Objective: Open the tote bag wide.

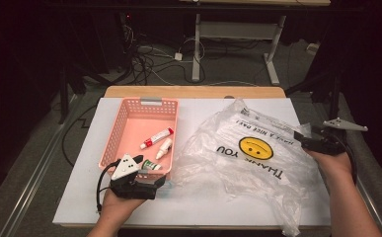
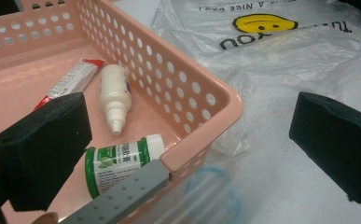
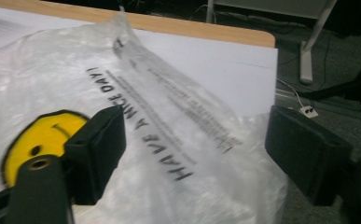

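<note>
Left gripper (image 1: pixel 149 174) sits at the near right corner of the pink basket (image 1: pixel 122 116), jaws spread wide and gripping nothing. In the left gripper view one jaw is over the basket floor, the other out over the table, with the corner wall between them; can't tell whether either pad touches the rim.

Basket contents: red-and-white tube (image 1: pixel 156 138) lying at a slant mid-floor, small white dropper bottle (image 1: pixel 164 148) just beside it, green-labelled white-capped bottle (image 1: pixel 152 166) on its side in the near corner, closest to the left jaw.

Right of the basket: clear plastic bag (image 1: pixel 238 158) with a yellow smiley and "THANK YOU" print, crumpled flat on the white table sheet (image 1: pixel 80 197), left edge right by the basket wall.

Right gripper (image 1: pixel 308 139) is at the bag's far right edge, jaws apart. The right gripper view shows plastic lying between and below the jaws, not pinched. That frame is motion-blurred, so contact with the film is unclear.
</note>
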Demonstrator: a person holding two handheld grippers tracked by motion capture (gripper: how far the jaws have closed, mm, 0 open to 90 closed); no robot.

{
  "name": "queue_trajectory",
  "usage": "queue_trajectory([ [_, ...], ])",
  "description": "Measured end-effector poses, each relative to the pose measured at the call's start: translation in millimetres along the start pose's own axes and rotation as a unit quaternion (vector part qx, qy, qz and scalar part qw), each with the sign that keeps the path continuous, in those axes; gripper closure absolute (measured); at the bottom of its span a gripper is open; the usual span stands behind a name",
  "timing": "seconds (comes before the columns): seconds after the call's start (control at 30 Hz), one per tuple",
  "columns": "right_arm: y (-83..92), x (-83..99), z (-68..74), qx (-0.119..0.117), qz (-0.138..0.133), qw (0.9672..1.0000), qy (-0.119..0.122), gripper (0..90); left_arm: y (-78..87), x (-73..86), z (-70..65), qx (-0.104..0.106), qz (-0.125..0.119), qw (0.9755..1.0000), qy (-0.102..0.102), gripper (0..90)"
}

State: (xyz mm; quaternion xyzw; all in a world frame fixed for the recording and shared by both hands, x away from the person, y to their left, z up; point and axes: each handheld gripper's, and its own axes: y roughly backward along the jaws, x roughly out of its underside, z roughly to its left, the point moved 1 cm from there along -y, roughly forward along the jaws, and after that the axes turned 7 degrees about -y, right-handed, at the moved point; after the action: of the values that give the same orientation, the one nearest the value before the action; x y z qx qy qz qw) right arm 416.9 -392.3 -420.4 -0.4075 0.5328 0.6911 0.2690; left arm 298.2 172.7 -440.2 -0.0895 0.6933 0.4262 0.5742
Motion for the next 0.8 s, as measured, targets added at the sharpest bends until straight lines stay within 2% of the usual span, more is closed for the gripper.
queue_trajectory([
  [0.07,4.0,2.5,4.4,-0.003,-0.002,1.0000,-0.001,17.9,0.6,1.1,1.6,-0.002,-0.001,1.0000,0.001,0.0],
  [0.13,13.5,12.1,18.6,-0.015,-0.002,0.9999,0.008,14.8,0.3,2.4,3.7,-0.004,0.000,1.0000,0.006,0.0],
  [0.17,13.5,12.1,18.6,-0.015,-0.002,0.9999,0.008,14.8,0.2,3.1,4.6,-0.003,-0.001,1.0000,0.008,0.0],
  [0.23,19.3,19.8,28.1,-0.020,-0.004,0.9998,0.006,12.4,0.0,4.5,5.6,-0.003,-0.002,0.9999,0.012,0.0],
  [0.27,24.7,27.7,37.5,-0.027,-0.008,0.9996,0.002,9.7,-0.1,4.9,5.9,-0.003,-0.002,0.9999,0.014,0.0],
  [0.3,24.7,27.7,37.5,-0.027,-0.008,0.9996,0.002,9.7,0.1,5.1,6.0,-0.003,-0.003,0.9999,0.015,0.0],
  [0.33,29.4,34.5,46.6,-0.032,-0.011,0.9994,0.005,7.2,0.3,5.2,6.1,-0.004,-0.003,0.9999,0.013,0.0],
  [0.37,29.4,34.5,46.6,-0.032,-0.011,0.9994,0.005,7.2,0.4,5.2,6.1,-0.004,-0.002,0.9999,0.012,0.0],
  [0.5,40.2,46.1,67.6,-0.037,-0.017,0.9991,0.015,0.0,1.0,5.0,6.0,-0.002,-0.004,0.9999,0.011,0.0],
  [0.6,44.3,48.9,75.9,-0.035,-0.019,0.9991,0.017,0.0,1.5,4.6,6.3,-0.002,-0.005,0.9999,0.011,0.0],
  [0.63,48.9,51.0,83.9,-0.040,-0.023,0.9987,0.023,0.0,1.7,4.4,6.5,-0.002,-0.005,0.9999,0.012,0.0],
  [0.7,51.6,51.8,87.5,-0.042,-0.028,0.9984,0.025,0.0,2.2,4.0,7.0,-0.003,-0.005,0.9999,0.010,0.0],
  [0.77,59.2,54.7,98.8,-0.052,-0.035,0.9976,0.029,0.0,2.5,3.4,7.2,-0.003,-0.005,0.9999,0.010,0.0],
  [0.8,59.2,54.7,98.8,-0.052,-0.035,0.9976,0.029,0.0,2.6,3.3,7.3,-0.002,-0.005,0.9999,0.010,0.0],
])
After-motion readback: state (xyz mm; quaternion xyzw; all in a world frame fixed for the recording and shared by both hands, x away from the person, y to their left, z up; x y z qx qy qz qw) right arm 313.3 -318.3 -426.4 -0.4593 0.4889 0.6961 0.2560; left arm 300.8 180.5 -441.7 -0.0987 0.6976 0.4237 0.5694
